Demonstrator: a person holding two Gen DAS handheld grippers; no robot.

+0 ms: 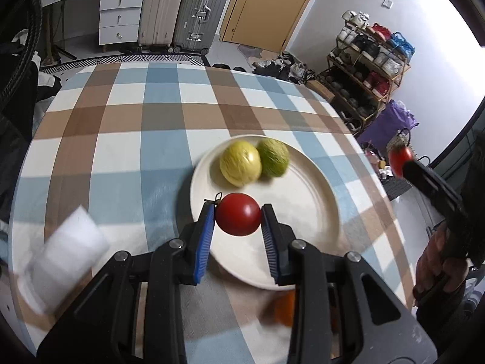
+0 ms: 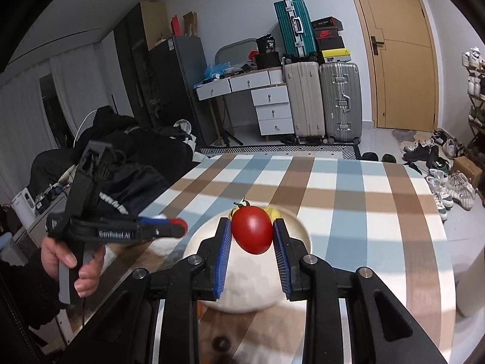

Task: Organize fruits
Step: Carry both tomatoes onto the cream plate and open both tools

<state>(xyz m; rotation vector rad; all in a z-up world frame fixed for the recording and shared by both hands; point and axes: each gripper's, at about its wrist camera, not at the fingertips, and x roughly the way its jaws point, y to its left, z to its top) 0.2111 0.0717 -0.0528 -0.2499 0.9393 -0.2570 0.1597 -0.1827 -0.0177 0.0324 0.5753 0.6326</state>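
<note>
My left gripper is shut on a red tomato with a stem, held over the near part of a white plate. A yellow round fruit and a green round fruit lie side by side on the plate's far part. My right gripper is shut on a second red tomato, held above the plate. In the left wrist view that tomato shows at the far right, off the table edge. The left gripper shows to the left in the right wrist view.
The table carries a blue, brown and white checked cloth. A blurred white roll lies at its near left. Something orange sits blurred below the left gripper. Suitcases, drawers and a shoe rack stand beyond the table.
</note>
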